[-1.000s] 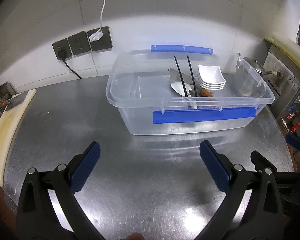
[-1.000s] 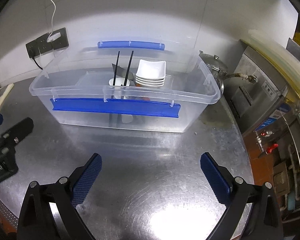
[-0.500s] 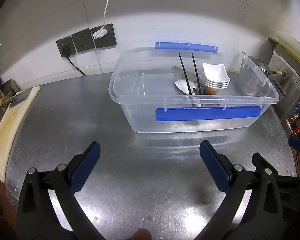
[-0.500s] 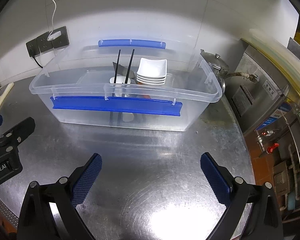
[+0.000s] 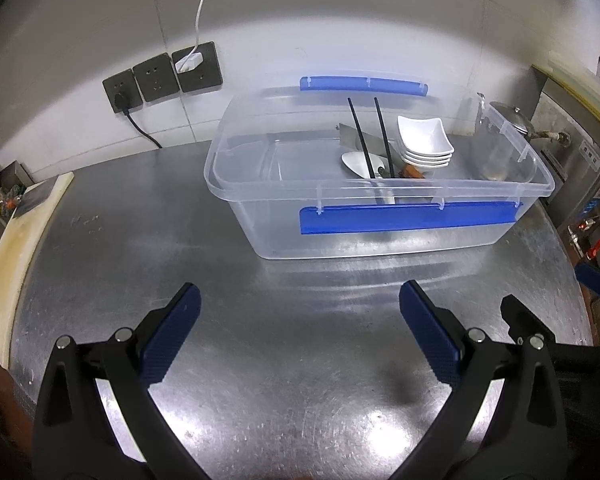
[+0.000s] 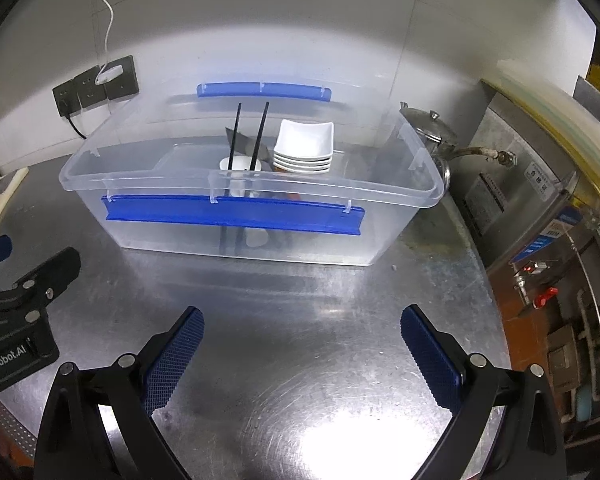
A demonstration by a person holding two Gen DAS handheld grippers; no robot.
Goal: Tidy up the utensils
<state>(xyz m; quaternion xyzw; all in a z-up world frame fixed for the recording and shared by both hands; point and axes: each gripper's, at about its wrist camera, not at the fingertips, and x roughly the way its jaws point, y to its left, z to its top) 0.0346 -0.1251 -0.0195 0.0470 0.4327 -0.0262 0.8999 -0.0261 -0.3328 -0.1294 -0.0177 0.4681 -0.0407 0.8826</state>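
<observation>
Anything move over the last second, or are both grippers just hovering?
Only the left gripper drifted: its view of the clear plastic bin with blue handles shifted slightly. Nothing grasped or released. Right gripper, black chopsticks and stacked white square dishes unchanged; both grippers open.

The chopsticks' point(image 6: 246, 140) lower ends blur behind the bin's point(image 6: 140, 178) cloudy wall and blue handle point(image 6: 232, 214).

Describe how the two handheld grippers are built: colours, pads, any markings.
Both the left gripper and right gripper have black plastic scissor-like linkages with silver pivot bolts and blue cross-hatched pads. White "GenRobot.AI" lettering marks the left gripper's body. No cables or sleeves show.
</observation>
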